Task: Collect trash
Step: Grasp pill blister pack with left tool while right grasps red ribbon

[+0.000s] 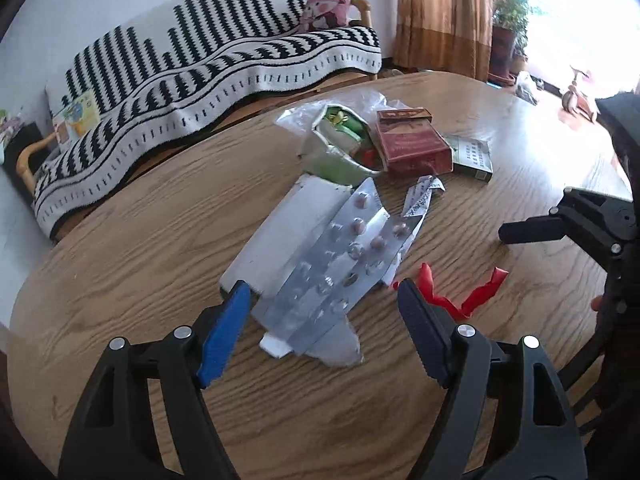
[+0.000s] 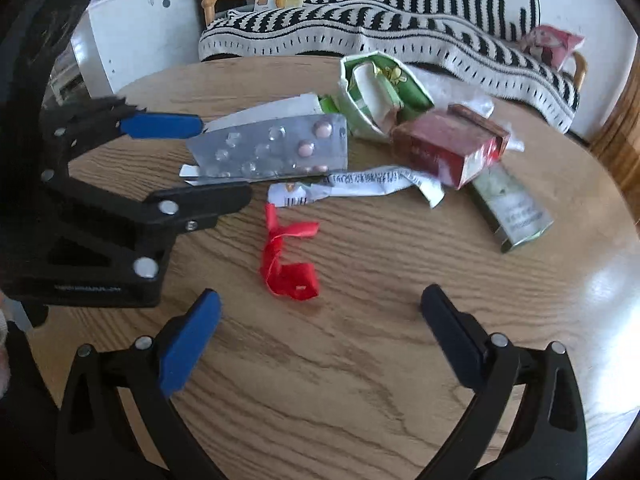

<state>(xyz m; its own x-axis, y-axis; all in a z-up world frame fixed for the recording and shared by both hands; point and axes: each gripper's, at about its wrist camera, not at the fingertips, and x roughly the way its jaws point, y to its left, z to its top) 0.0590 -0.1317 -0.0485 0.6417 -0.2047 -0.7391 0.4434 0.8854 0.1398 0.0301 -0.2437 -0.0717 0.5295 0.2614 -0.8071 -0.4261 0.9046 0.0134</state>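
My left gripper's [image 1: 320,304] fingers [image 1: 226,332] stand apart astride the near end of the blister pack [image 1: 344,264], not visibly pressing it; my right gripper [image 2: 320,320] gapes empty over the wooden table [image 2: 360,380], red ribbon [image 2: 288,260] just ahead.

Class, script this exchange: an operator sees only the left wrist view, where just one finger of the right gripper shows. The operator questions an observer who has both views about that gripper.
Operator: Is the right gripper holding anything?
Observer: No. The right gripper is open, with only the wooden table between its fingers.
Operator: What trash lies closest to it?
Observer: The red ribbon. It lies loose just ahead of the fingertips, nearer the blue-padded finger.
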